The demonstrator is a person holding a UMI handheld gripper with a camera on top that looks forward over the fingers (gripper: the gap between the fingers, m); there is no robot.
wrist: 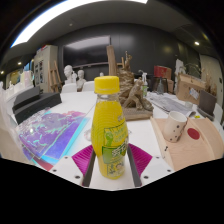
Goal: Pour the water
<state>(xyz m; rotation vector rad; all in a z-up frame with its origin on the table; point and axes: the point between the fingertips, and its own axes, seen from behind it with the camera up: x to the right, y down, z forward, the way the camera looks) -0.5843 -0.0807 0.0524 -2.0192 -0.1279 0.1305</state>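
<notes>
Our tongs [110,160] clamp the bottle [108,125] at its labelled lower body. We judge it full, heavy, slippery; grip stays low and firm.

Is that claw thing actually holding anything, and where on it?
Yes. The gripper is shut on the yellow plastic bottle with a yellow cap, its pink-padded fingers pressing the lower body at the label.

Bottle [110,135] base hidden between gripper [110,160] fingers

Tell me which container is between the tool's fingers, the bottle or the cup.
The yellow-capped bottle: it stands upright between the tool's fingers. The white cup stands off to the right, beyond them.
</notes>
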